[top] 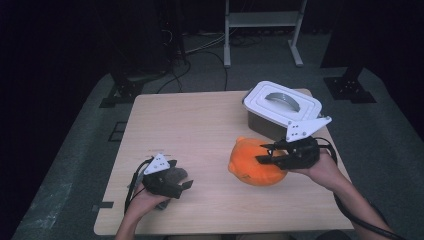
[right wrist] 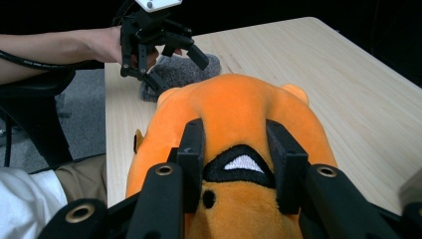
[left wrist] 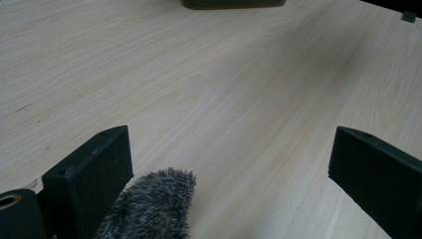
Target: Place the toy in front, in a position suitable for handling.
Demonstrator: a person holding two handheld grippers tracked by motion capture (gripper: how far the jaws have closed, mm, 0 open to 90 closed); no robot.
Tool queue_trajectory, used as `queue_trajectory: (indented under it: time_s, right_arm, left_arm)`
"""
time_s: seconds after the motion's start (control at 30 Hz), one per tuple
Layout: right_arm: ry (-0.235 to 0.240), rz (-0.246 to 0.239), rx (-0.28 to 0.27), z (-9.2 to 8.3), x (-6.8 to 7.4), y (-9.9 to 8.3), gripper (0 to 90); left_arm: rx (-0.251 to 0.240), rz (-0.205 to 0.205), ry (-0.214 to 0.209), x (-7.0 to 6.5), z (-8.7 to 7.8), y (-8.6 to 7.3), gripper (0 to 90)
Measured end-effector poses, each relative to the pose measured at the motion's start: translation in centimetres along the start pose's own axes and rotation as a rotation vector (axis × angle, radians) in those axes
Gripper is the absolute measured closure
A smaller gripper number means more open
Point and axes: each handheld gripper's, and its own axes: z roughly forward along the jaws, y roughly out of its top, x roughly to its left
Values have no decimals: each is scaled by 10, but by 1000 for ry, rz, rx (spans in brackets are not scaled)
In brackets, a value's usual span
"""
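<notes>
Orange plush fills the middle of the scene: one orange plush toy (top: pixel 255 162), one grey fuzzy toy (top: pixel 175 176) and one lidded white storage box (top: pixel 281 104) sit on the single wooden table (top: pixel 200 120), with two grippers at work. The plush toy lies right of the table's centre, just in front of the box. The right gripper (top: pixel 267 154) comes in level from the right, the hand behind it, and its jaws pinch narrowly into the plush on either side of an embroidered black-and-white patch, seen close in the right gripper view (right wrist: pixel 239 167). The left gripper (top: pixel 186 181) rests low near the front left edge, hand beneath it, pointing right; its jaws stand wide apart with bare wood between them. The grey toy lies partly under that gripper, so its shape is hard to make out, and only a furry tip (left wrist: pixel 154 206) reaches up beside one jaw. The box's lower front is hidden behind the right gripper's plate.
</notes>
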Motion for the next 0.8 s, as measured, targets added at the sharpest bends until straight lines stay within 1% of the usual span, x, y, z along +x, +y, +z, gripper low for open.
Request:
queue_trajectory:
  time_s: [0.3,0.47,0.5,0.53,0.73,0.77,0.8]
  right_arm:
    - [45,-11,10,25,-1,0,641]
    - [68,-9,19,41,-2,-4,641]
    - [68,-9,19,41,-2,-4,641]
    - [78,-10,24,49,-3,-6,640]
    - [100,-10,36,66,-3,-10,640]
    - [100,-10,36,66,-3,-10,640]
    - [103,-14,39,72,-3,-12,639]
  left_arm:
    - [-12,-19,18,7,-8,-2,29]
    - [-16,-25,26,10,-11,-3,29]
    - [-16,-25,26,10,-11,-3,29]
    - [-17,-26,29,11,-12,-3,29]
    - [-19,-31,34,14,-15,-4,30]
    - [-19,-31,34,14,-15,-4,30]
    - [-23,-36,36,15,-16,-4,30]
